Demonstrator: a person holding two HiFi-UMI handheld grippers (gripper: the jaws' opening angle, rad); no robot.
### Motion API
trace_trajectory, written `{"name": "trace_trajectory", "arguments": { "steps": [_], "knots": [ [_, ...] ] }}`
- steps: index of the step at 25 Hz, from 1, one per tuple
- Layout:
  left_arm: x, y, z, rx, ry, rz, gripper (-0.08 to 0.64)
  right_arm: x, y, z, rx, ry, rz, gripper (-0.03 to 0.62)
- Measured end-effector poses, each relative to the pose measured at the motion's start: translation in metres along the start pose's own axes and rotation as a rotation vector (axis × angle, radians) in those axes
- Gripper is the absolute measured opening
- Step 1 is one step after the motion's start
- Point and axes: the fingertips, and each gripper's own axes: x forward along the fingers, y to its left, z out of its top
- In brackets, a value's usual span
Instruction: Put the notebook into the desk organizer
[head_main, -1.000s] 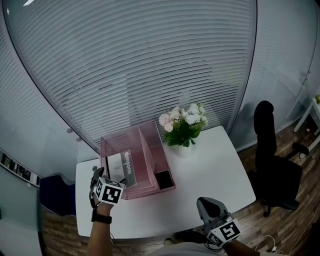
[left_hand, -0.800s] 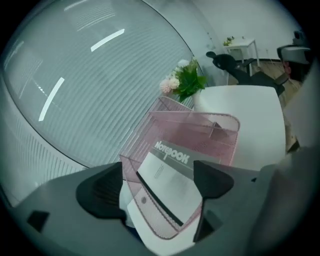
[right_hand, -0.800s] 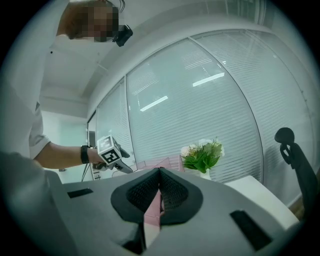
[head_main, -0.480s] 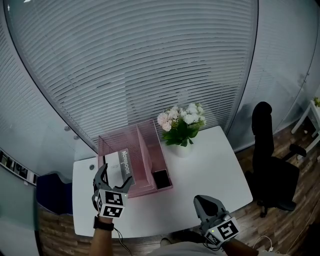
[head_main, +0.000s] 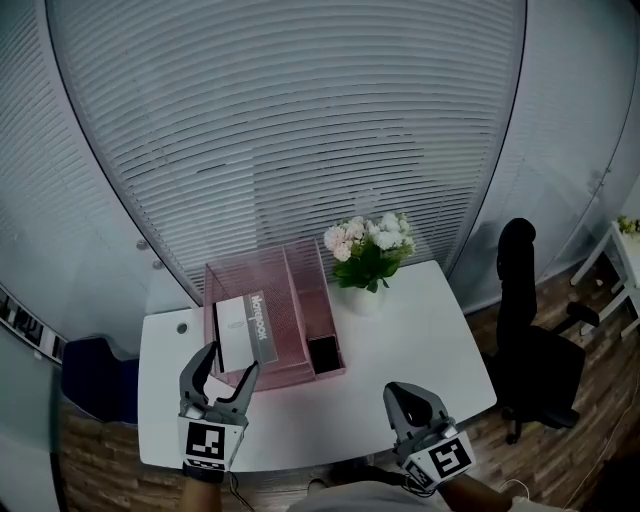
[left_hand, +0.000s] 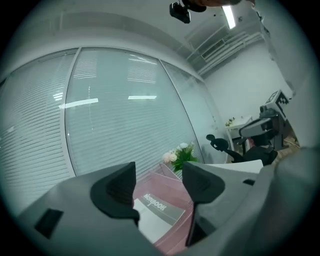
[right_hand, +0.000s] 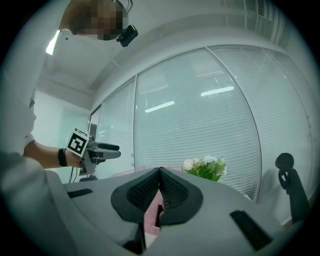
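The counter (head_main: 425, 345) lies bare right of the pink organizer (head_main: 268, 278) and along the front edge. Mesh walls and a divider close the organizer's sides. Its top is open, and the notebook (head_main: 243, 330) takes up the left bay. Flowers (head_main: 368, 250) stand just beside its back right corner. Blinds (head_main: 300, 130) rise close behind, and a chair (head_main: 530, 345) stands off the right edge.

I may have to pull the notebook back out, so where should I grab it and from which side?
Probably the notebook's near edge, pinched across its covers, coming from the front and slightly above. It lies slanted in the left compartment of the organizer, with mesh walls close on its left, back and right. That near edge looks the freest.
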Motion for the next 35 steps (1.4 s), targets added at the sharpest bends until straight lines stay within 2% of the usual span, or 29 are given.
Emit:
{"name": "trace_trajectory", "arguments": {
  "steps": [5, 10, 14, 21, 35],
  "knots": [
    [-0.037, -0.001, 0.011, -0.042, -0.049, 0.002, 0.259, 0.002, 0.023, 0.021, -0.047, -0.033, 0.000, 0.015],
    [-0.073, 0.006, 0.015, -0.127, -0.185, 0.039, 0.159, 0.001, 0.046, 0.027, -0.087, -0.021, -0.002, 0.015],
    [-0.098, 0.005, 0.001, -0.140, -0.172, 0.055, 0.122, -0.004, 0.059, 0.034, -0.116, -0.032, -0.018, 0.015],
    [-0.135, 0.014, -0.018, -0.219, -0.172, 0.116, 0.014, -0.010, 0.075, 0.040, -0.142, -0.034, -0.043, 0.015],
    [-0.157, 0.013, -0.035, -0.243, -0.153, 0.110, 0.008, -0.015, 0.095, 0.044, -0.188, -0.025, -0.075, 0.012]
  ]
}}
